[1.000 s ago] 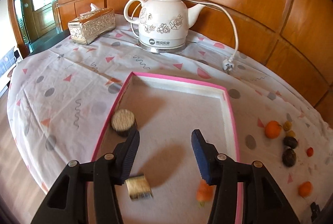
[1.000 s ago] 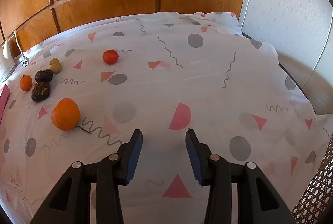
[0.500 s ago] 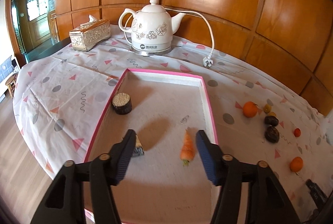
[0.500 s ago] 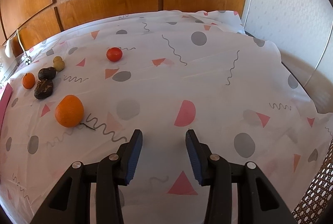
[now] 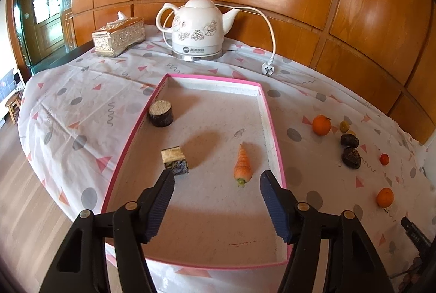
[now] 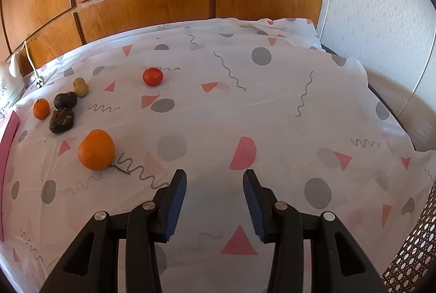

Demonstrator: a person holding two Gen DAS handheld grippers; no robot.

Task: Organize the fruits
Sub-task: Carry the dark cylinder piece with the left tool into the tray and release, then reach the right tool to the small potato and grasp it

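Observation:
A pink-rimmed tray [image 5: 276,142] lies on the table and holds a small carrot [image 5: 242,165], a round dark piece [image 5: 160,113] and a square piece [image 5: 174,161]. My left gripper [image 5: 215,184] is open and empty above the tray's near half. To the right of the tray lie two oranges [image 5: 321,125] [image 5: 385,197], two dark fruits [image 5: 351,157], small yellow fruits [image 5: 344,125] and a red tomato [image 5: 384,159]. My right gripper [image 6: 215,184] is open and empty over bare cloth. The big orange [image 6: 96,149] lies to its left, the tomato [image 6: 153,76] farther off.
A white electric kettle [image 5: 197,26] with cord and plug [image 5: 267,69] stands behind the tray. A tissue box [image 5: 118,34] sits at the back left. Wood panelling runs behind the table. The table edge drops off on the left and at the right.
My left gripper has pulled back and risen from the tray, leaving the carrot lying in it. My right gripper has barely moved.

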